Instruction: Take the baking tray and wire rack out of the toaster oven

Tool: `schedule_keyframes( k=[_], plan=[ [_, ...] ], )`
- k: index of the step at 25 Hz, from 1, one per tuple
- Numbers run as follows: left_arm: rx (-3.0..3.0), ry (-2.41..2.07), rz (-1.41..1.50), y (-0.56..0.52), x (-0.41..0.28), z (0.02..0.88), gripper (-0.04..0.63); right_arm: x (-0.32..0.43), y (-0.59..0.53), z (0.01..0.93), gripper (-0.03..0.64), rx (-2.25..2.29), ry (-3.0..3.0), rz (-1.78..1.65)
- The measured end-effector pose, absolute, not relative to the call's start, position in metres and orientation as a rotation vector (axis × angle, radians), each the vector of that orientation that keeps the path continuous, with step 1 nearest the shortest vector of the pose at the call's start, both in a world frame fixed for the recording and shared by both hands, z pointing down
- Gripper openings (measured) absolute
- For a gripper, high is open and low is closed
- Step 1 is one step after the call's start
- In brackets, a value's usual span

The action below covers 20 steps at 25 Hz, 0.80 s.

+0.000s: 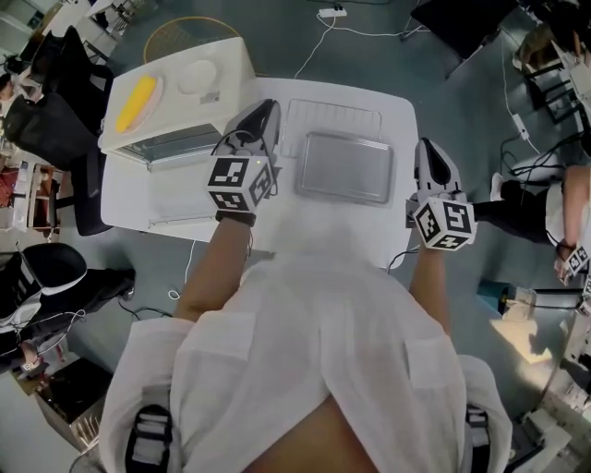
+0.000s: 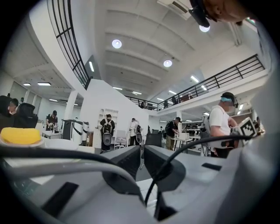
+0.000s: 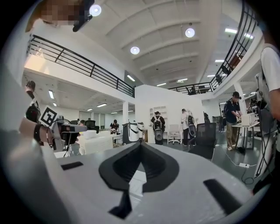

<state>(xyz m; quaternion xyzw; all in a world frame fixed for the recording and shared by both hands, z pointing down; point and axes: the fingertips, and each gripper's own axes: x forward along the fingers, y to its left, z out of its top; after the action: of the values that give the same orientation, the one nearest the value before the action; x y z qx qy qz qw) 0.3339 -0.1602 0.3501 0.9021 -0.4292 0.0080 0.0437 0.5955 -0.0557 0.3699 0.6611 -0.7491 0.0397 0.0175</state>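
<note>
The baking tray (image 1: pixel 343 166) lies flat on the white table (image 1: pixel 392 231), and the wire rack (image 1: pixel 331 118) lies just behind it. The toaster oven (image 1: pixel 180 92) stands at the table's left with its door (image 1: pixel 180 199) folded down. My left gripper (image 1: pixel 268 111) hovers between the oven and the tray, holding nothing. In the left gripper view its jaws (image 2: pixel 141 151) stand a thin slit apart, pointing level across the room. My right gripper (image 1: pixel 427 146) is raised beside the tray's right edge. In the right gripper view its tips (image 3: pixel 140 146) meet with nothing between them.
A plate with a yellow item (image 1: pixel 137 102) rests on the oven's top, also seen in the left gripper view (image 2: pixel 19 135). Black chairs and bags (image 1: pixel 51 111) crowd the floor at left. Cables (image 1: pixel 346 28) run behind the table. Another person (image 1: pixel 554 199) sits at right.
</note>
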Motion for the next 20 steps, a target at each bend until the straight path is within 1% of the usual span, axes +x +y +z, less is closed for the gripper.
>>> schedule_keyframes(
  k=[20],
  plan=[
    [2.808,-1.287,-0.034,-0.15,0.332,0.337,0.029,0.576,-0.059,0.364,0.002,1.991,-2.322,0.07]
  ],
)
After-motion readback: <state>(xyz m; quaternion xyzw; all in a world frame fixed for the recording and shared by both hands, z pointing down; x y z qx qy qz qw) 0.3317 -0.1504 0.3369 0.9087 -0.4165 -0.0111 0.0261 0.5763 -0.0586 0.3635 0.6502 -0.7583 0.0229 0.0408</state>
